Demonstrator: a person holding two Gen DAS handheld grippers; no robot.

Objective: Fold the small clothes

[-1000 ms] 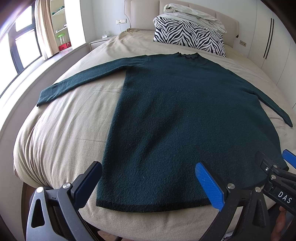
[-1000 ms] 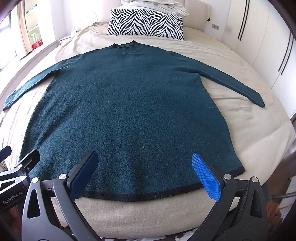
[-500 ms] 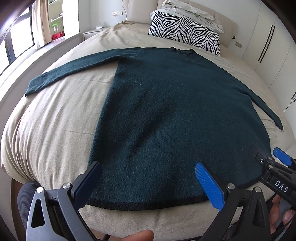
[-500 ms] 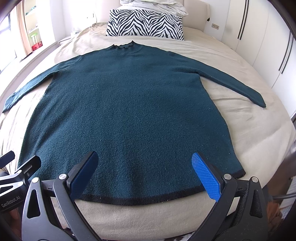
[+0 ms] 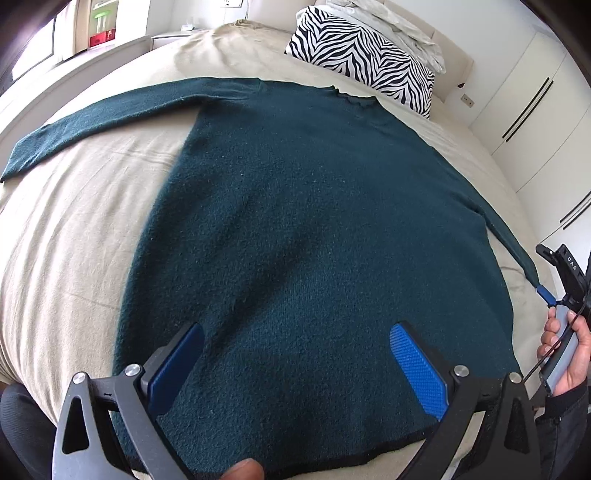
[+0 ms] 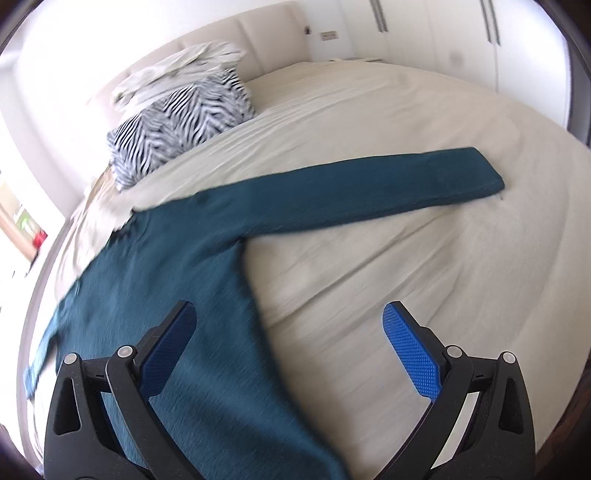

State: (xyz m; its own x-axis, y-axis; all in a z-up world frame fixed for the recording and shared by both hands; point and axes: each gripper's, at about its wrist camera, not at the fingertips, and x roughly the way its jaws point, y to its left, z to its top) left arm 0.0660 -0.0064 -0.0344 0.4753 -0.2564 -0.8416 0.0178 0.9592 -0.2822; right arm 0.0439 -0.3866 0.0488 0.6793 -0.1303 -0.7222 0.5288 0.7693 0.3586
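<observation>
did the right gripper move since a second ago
Yes. The right gripper has swung right: the zebra pillow slid to upper left, and the sweater's right sleeve now lies ahead.

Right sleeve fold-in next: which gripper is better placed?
Right. The right gripper, open, faces the right sleeve beside the sweater edge. The left gripper, open, hovers over the hem.

A wide bed lay covered in a beige sheet, creased in soft folds toward the near side. At its head stood a zebra-striped pillow, with pale crumpled bedding heaped on top of it, against a cream padded headboard. White wardrobe doors with dark vertical handles lined the far wall. Near the window a shelf held a green item and a red box.
</observation>
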